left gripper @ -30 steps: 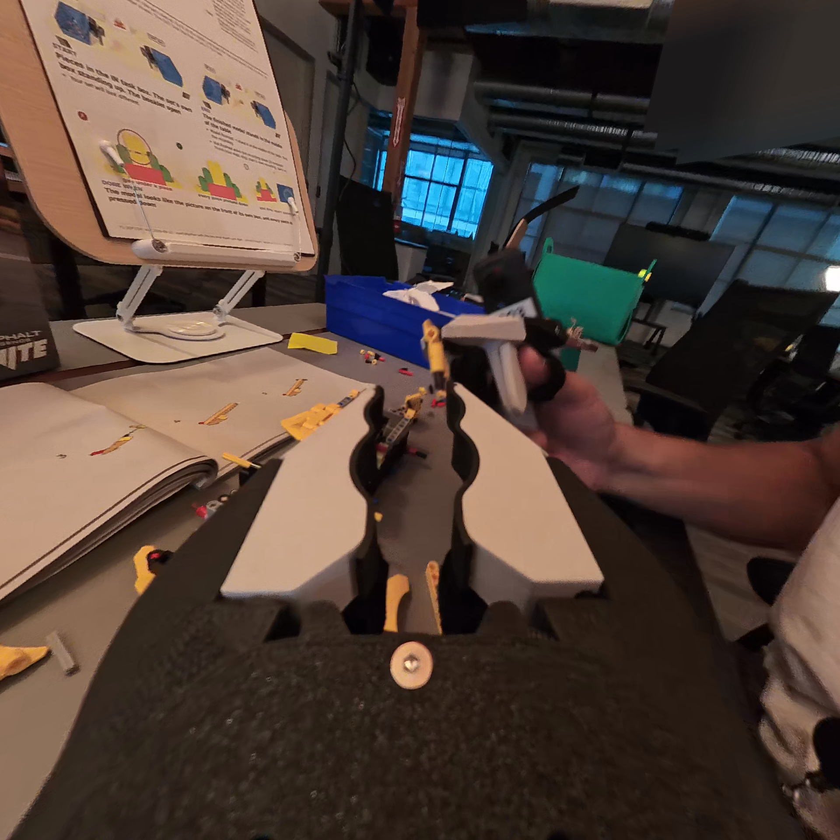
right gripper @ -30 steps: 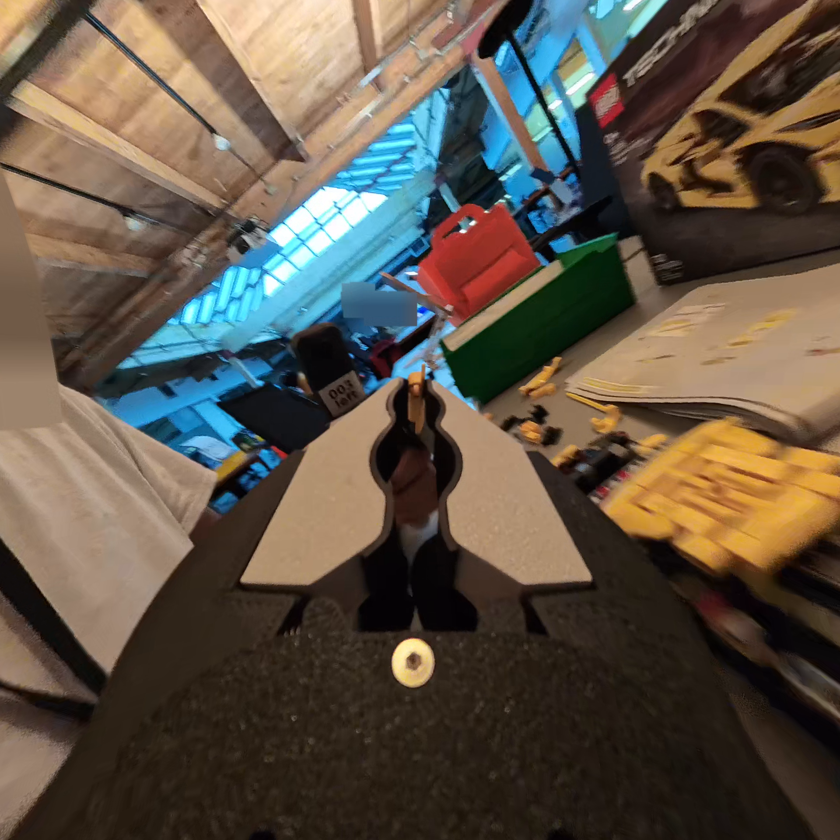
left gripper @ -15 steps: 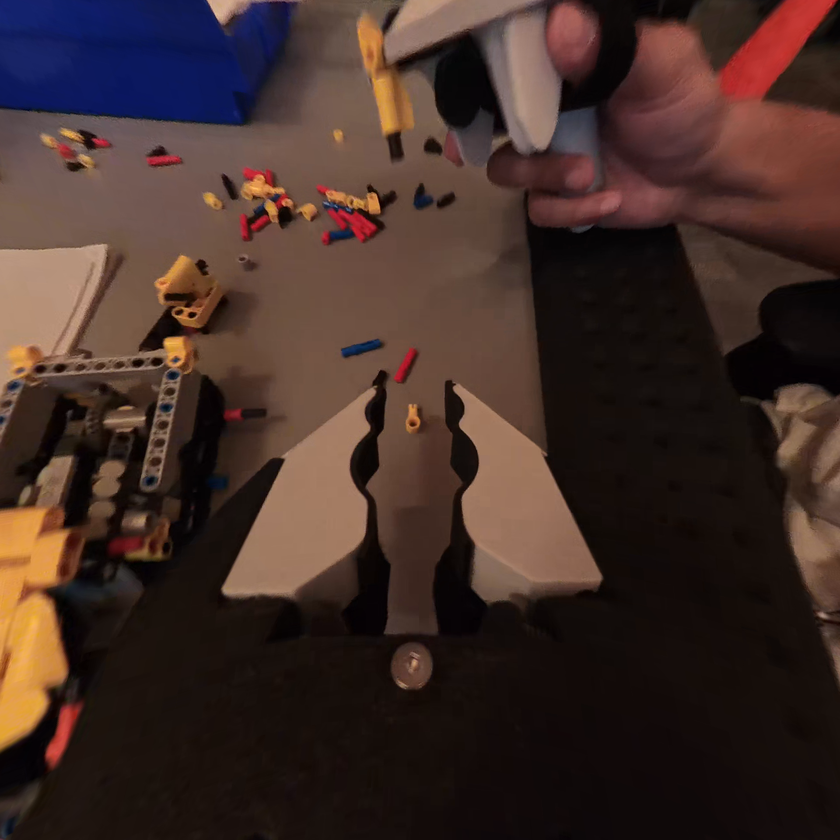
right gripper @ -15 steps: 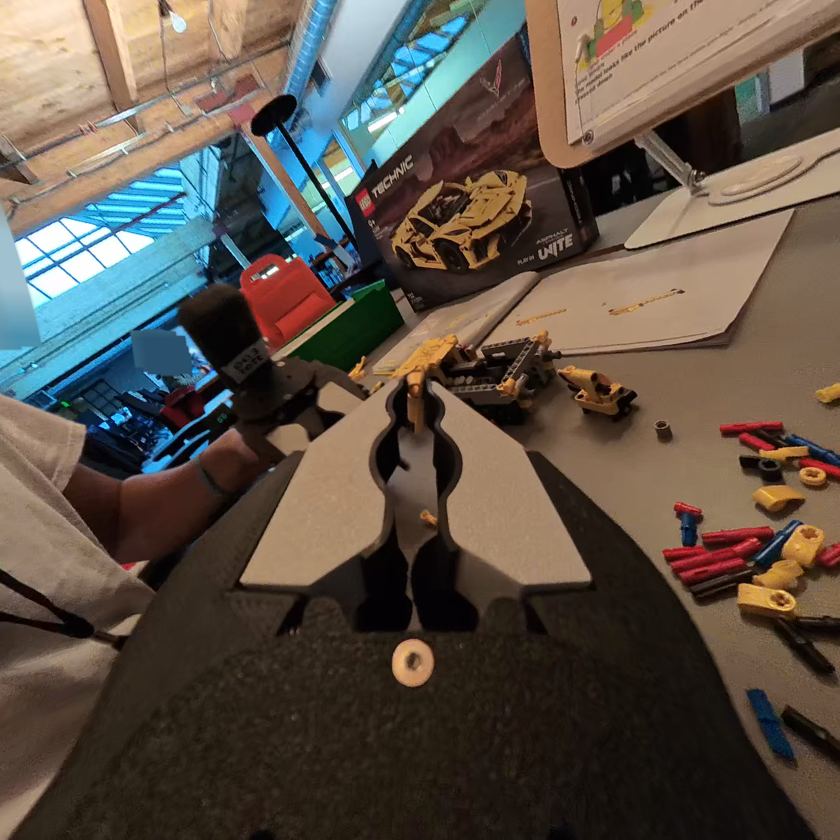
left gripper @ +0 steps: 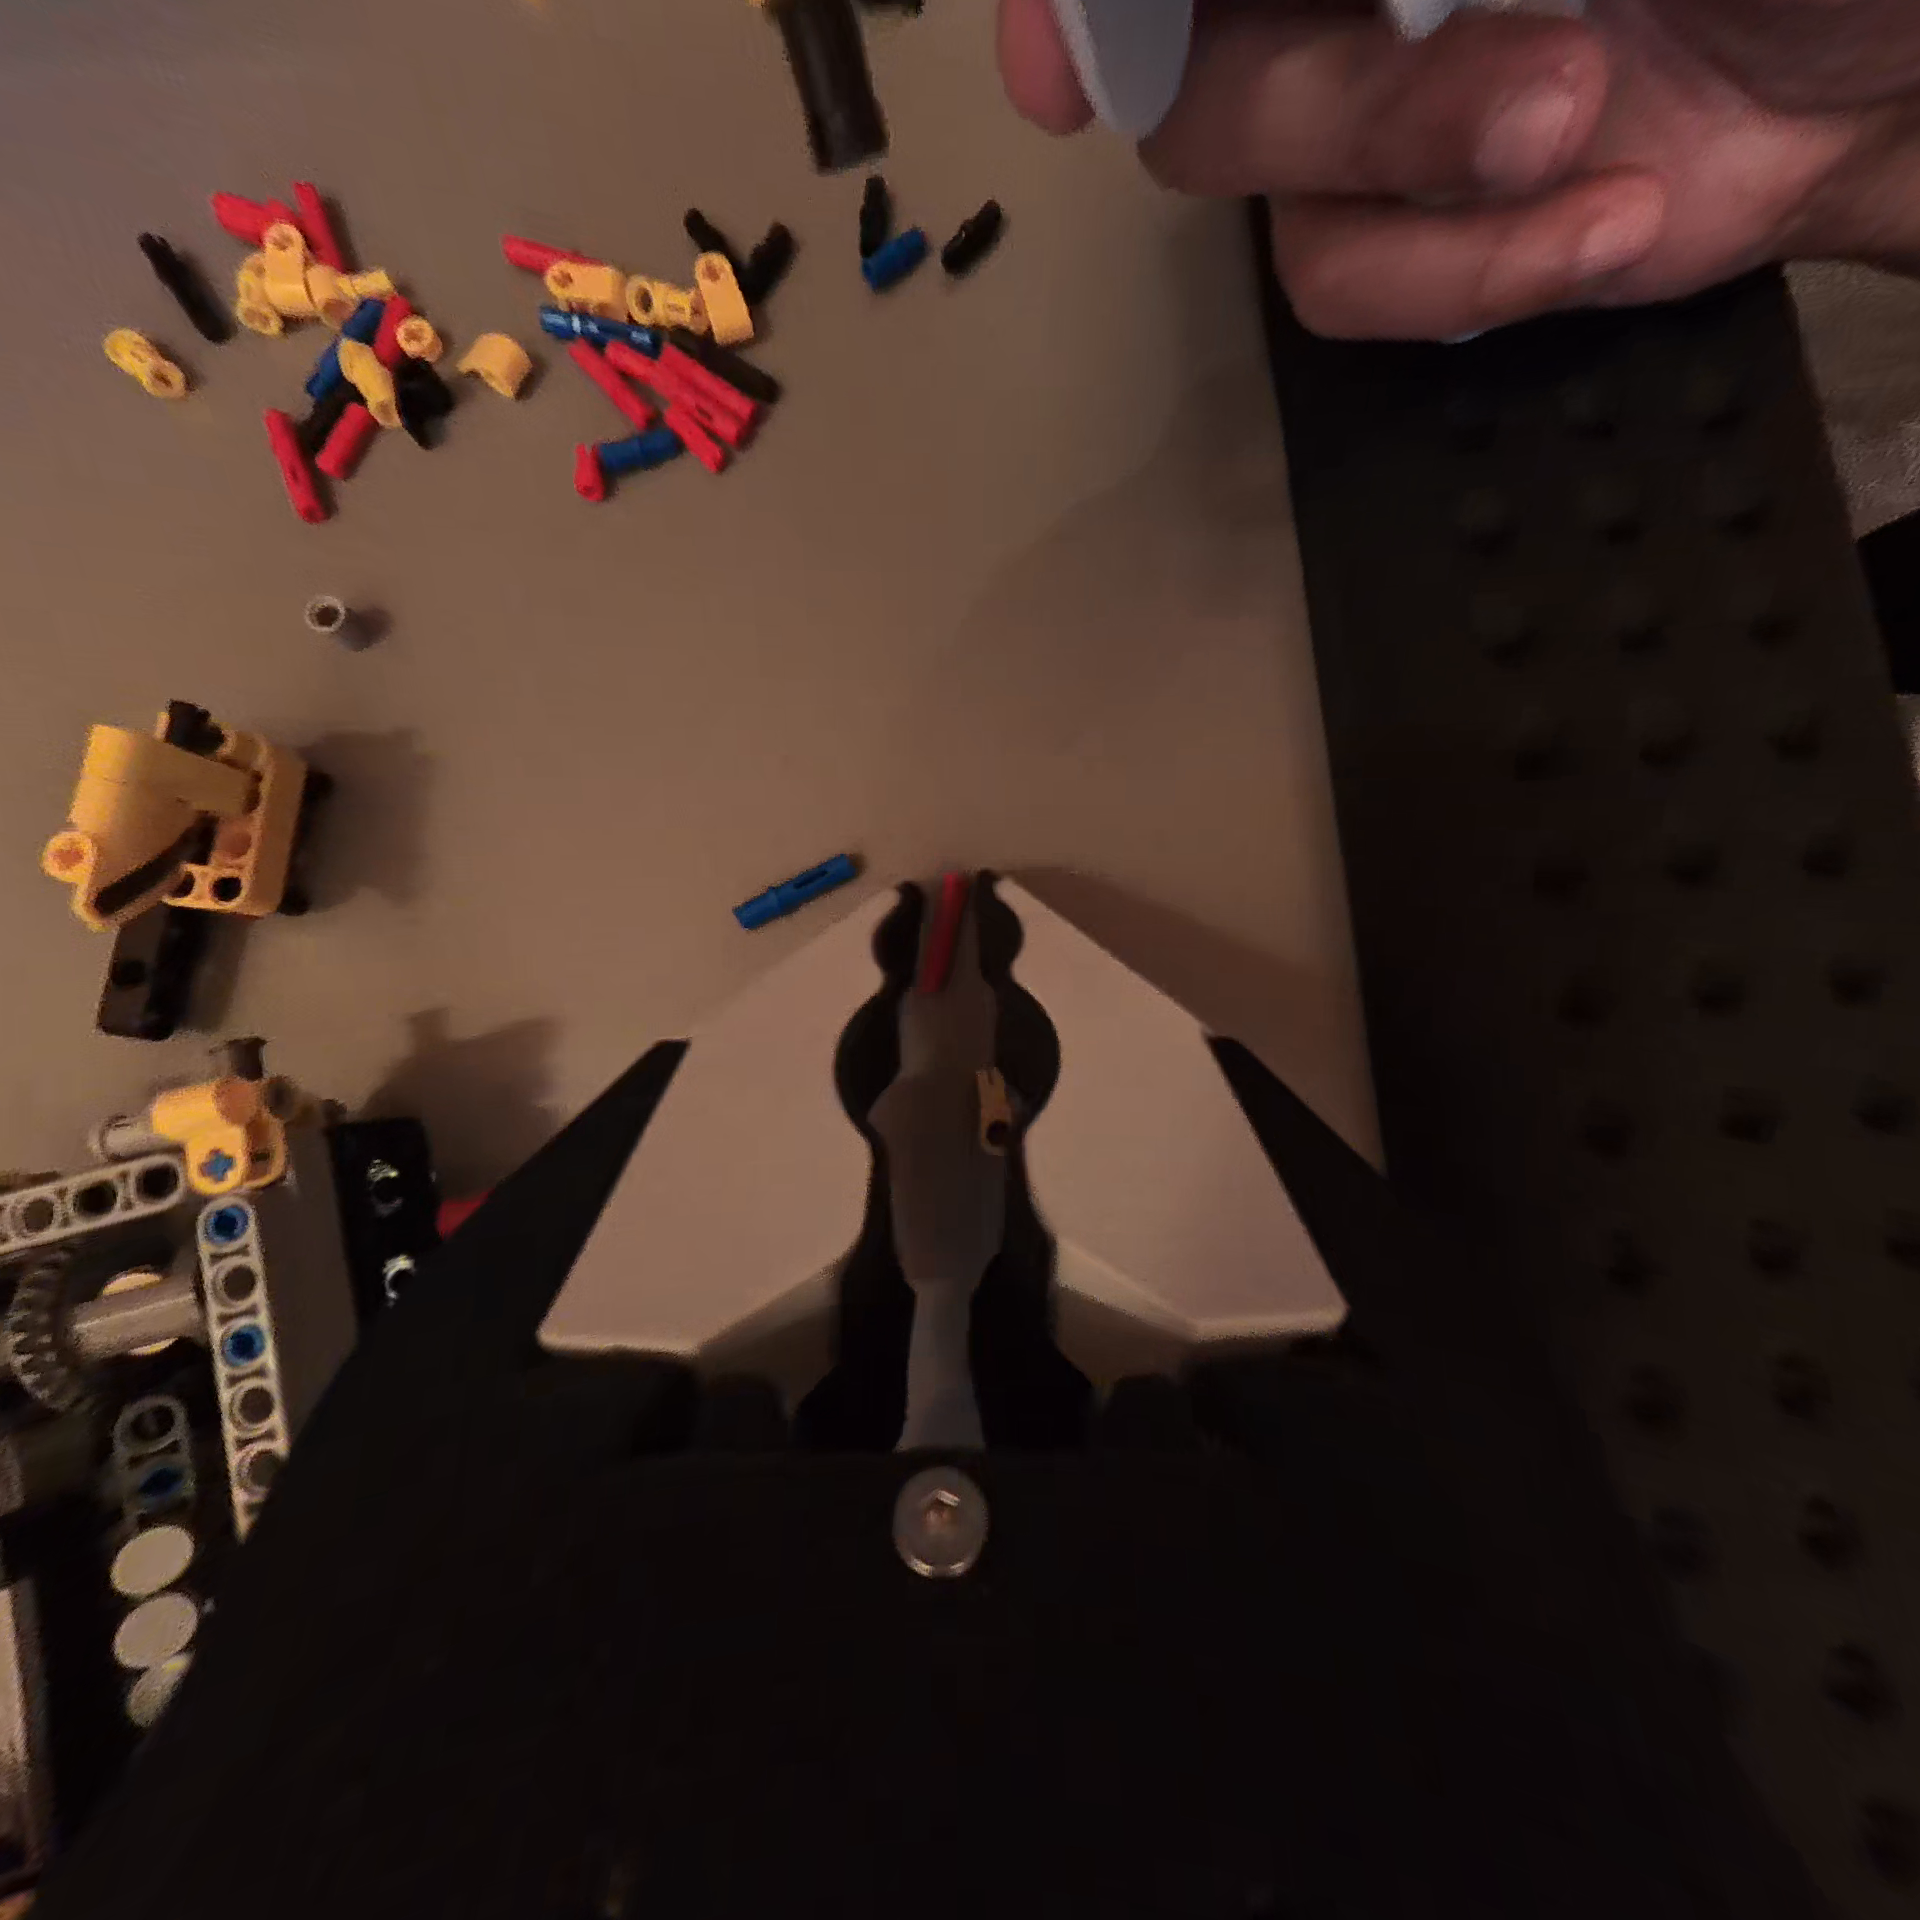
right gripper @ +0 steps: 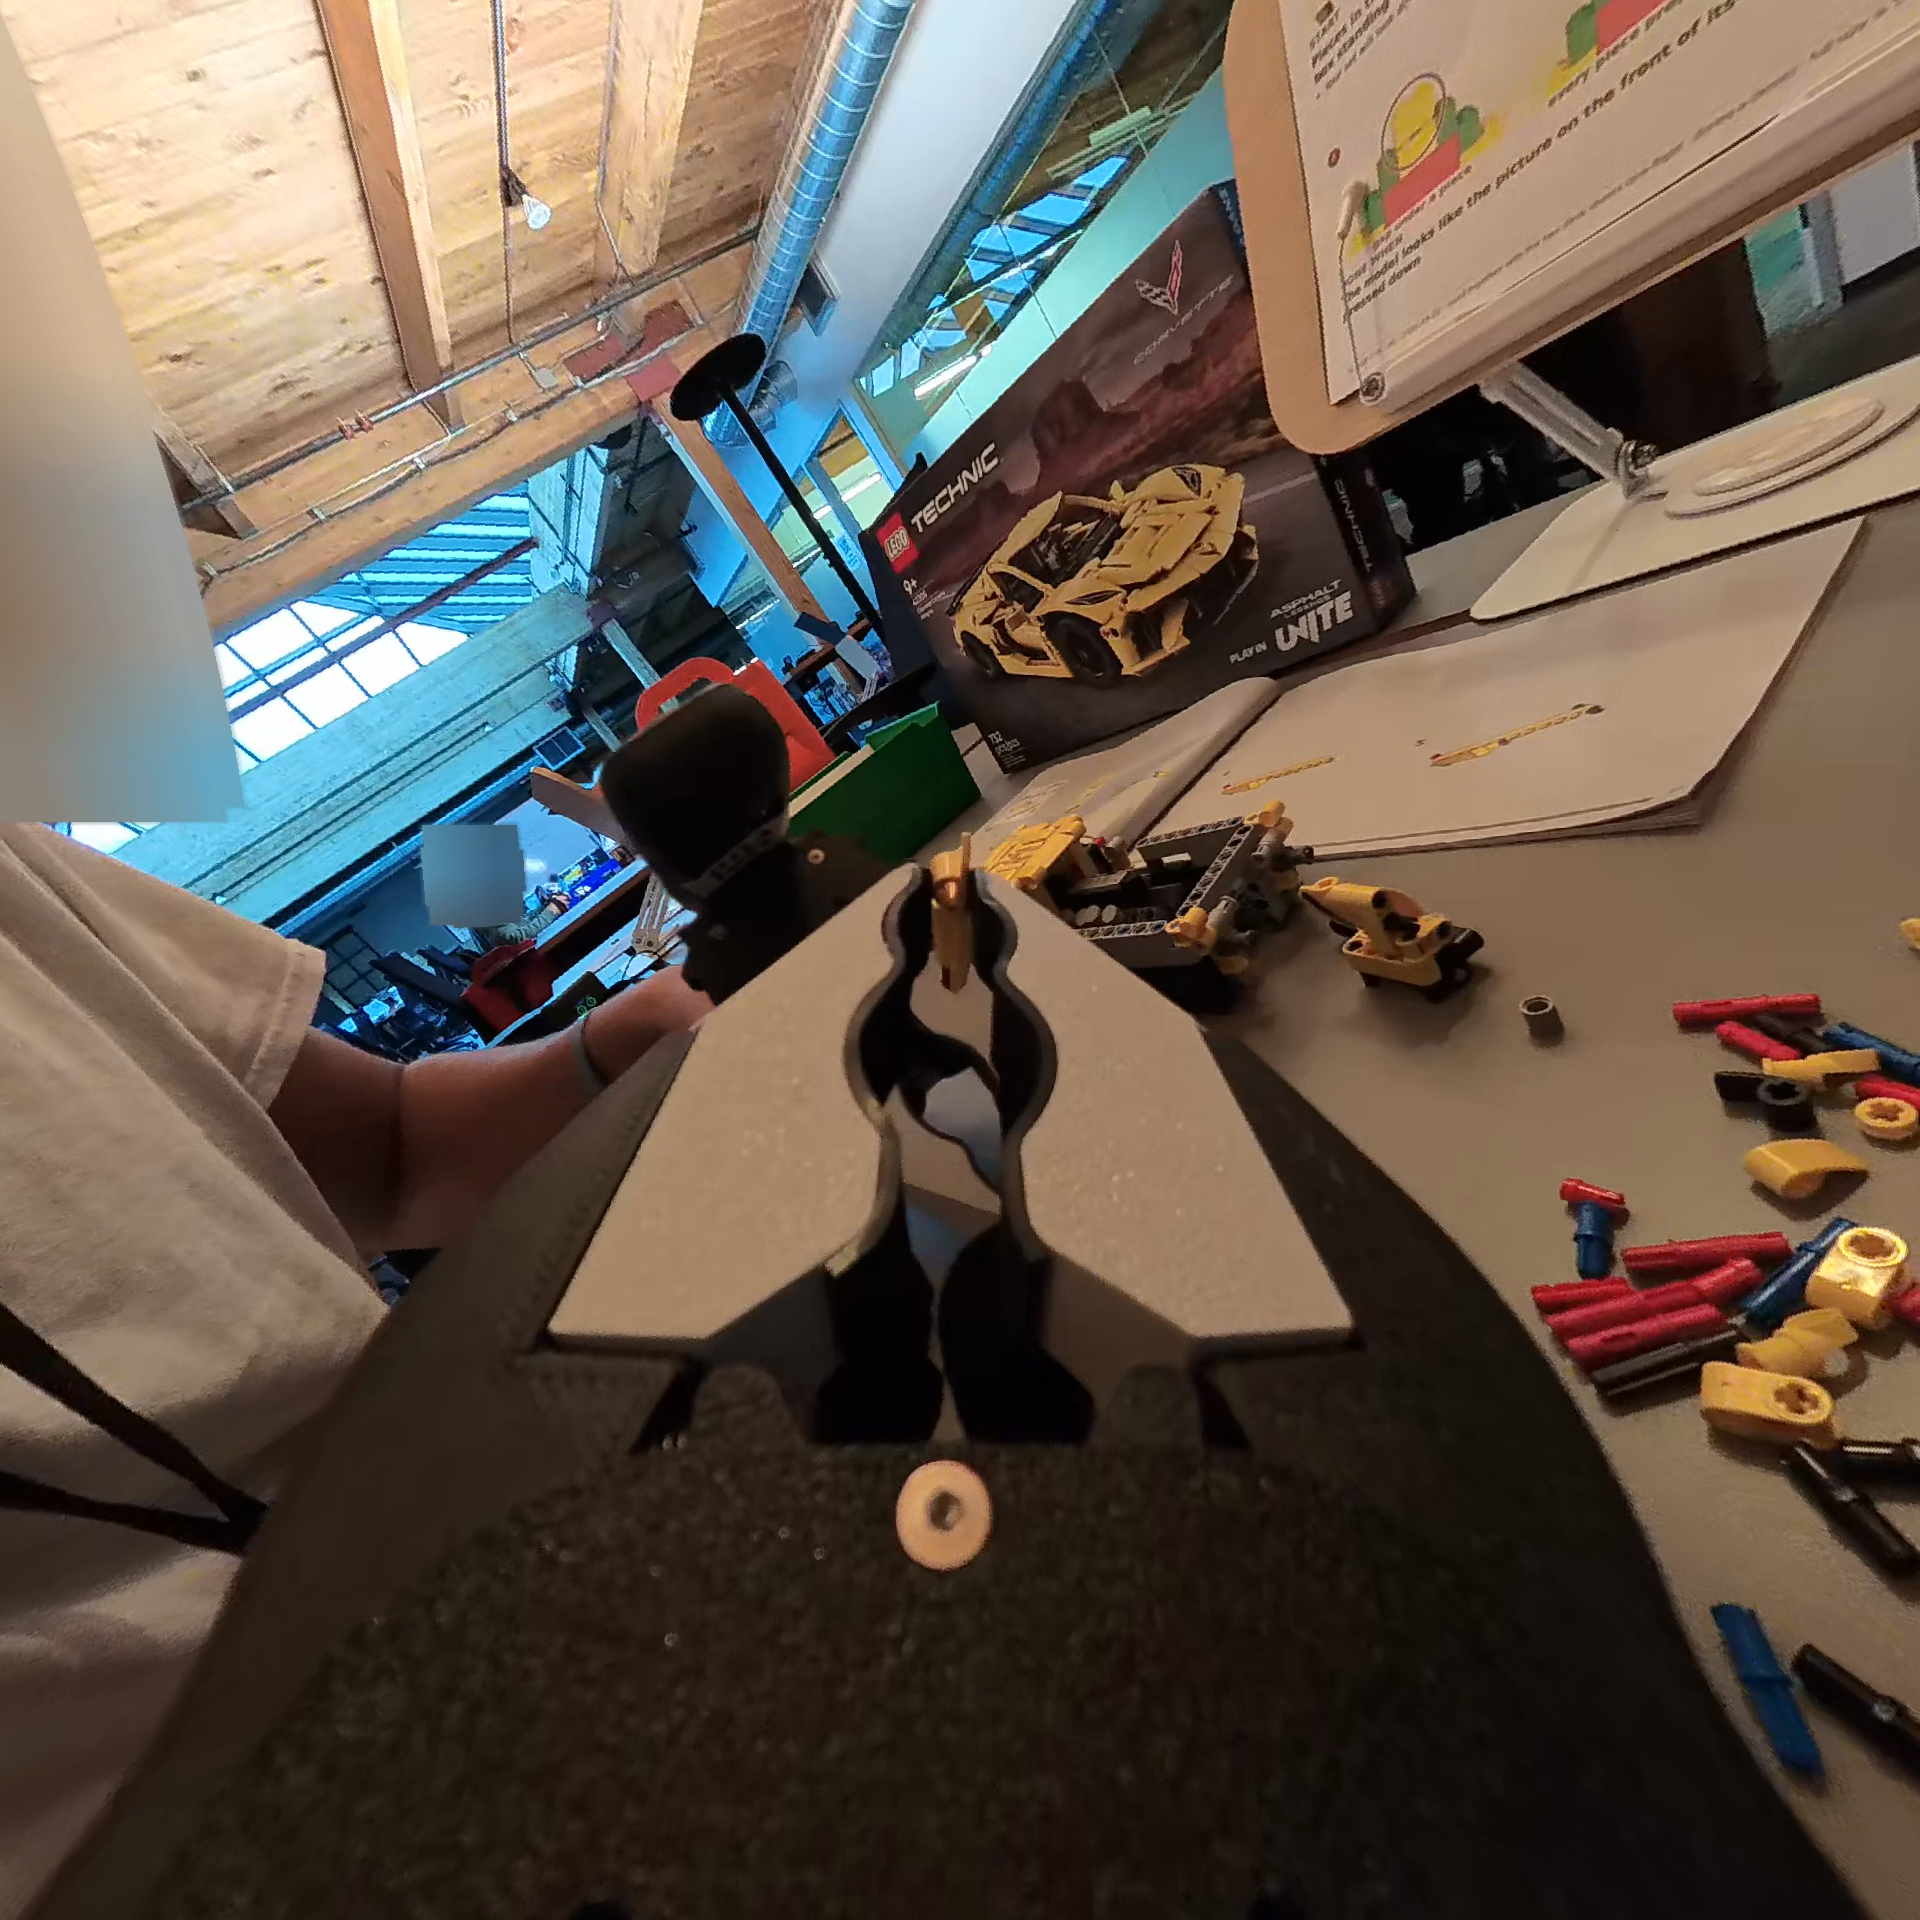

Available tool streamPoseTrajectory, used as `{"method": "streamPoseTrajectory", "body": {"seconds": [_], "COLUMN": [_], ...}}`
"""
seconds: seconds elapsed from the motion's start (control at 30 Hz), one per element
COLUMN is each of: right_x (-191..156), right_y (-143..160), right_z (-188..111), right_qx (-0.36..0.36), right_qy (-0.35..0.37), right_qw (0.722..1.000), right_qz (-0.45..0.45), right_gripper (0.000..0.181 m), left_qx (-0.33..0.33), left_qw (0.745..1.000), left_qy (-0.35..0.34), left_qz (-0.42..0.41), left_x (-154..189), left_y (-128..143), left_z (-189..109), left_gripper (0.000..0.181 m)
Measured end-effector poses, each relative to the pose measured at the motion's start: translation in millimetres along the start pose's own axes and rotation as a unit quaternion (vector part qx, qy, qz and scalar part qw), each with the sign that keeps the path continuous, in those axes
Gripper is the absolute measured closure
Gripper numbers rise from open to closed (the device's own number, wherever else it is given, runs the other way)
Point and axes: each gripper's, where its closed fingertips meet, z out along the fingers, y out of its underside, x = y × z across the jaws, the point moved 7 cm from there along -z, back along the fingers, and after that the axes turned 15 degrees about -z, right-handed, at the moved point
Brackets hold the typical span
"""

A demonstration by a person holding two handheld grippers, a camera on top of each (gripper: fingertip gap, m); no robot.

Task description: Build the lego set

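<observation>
Here left tongs [left gripper: 948,891] pinch a red pin [left gripper: 940,935]; right tongs [right gripper: 954,883] grip a yellow piece [right gripper: 952,920].

The left wrist view looks steeply down, close over the grey table [left gripper: 935,644], with the heap of small pins [left gripper: 644,353] ahead of its fingers. The right wrist view sits low beside that same heap [right gripper: 1766,1309], facing level across the table toward the set's box [right gripper: 1143,561]. Both views share the small yellow sub-assembly [left gripper: 177,831] [right gripper: 1392,930].
</observation>
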Motion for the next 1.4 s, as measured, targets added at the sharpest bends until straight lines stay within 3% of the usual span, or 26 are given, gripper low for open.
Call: {"method": "streamPoseTrajectory", "body": {"seconds": [0.17, 0.27, 0.33, 0.43, 0.5, 0.57, 0.73, 0.93, 1.17, 1.4], "right_x": [3.0, 0.8, -8.7, -38.9, -56.8, -76.0, -98.0, -115.0, -113.6, -118.9], "right_y": [2.5, 10.1, 15.8, 17.7, 18.4, 14.5, 5.9, 2.3, 0.4, 8.6], "right_z": [1.6, 13.4, 32.8, 75.4, 98.3, 116.3, 148.1, 162.1, 167.6, 176.5], "right_qx": [-0.013, -0.06, -0.094, -0.063, -0.052, -0.036, -0.054, -0.056, -0.011, -0.001], "right_qy": [0.01, 0.013, 0.018, 0.005, 0.036, 0.032, -0.053, -0.081, -0.154, -0.191], "right_qw": [1.0, 0.998, 0.995, 0.996, 0.989, 0.981, 0.975, 0.97, 0.987, 0.981], "right_qz": [0.006, -0.007, -0.041, -0.057, -0.131, -0.188, -0.209, -0.224, -0.036, 0.035], "right_gripper": [0.176, 0.176, 0.175, 0.175, 0.175, 0.175, 0.175, 0.175, 0.175, 0.175], "left_qx": [-0.011, 0.116, 0.253, 0.422, 0.486, 0.524, 0.519, 0.499, 0.52, 0.517], "left_qw": [1.0, 0.987, 0.939, 0.824, 0.757, 0.712, 0.719, 0.743, 0.73, 0.739], "left_qy": [-0.025, -0.003, 0.051, 0.164, 0.203, 0.23, 0.252, 0.247, 0.265, 0.253], "left_qz": [-0.006, -0.107, -0.226, -0.34, -0.387, -0.408, -0.387, -0.371, -0.356, -0.349], "left_x": [-6.7, -18.6, -28.3, -26.0, -24.5, -20.5, -5.9, 2.7, 8.9, 12.2], "left_y": [3.3, -4.0, -7.8, -1.1, 10.7, 22.8, 50.8, 77.7, 92.7, 97.7], "left_z": [-9.1, -49.9, -88.0, -132.2, -151.2, -165.4, -186.9, -199.2, -210.6, -210.8], "left_gripper": [0.177, 0.177, 0.177, 0.177, 0.178, 0.178, 0.178, 0.178, 0.178, 0.178]}}
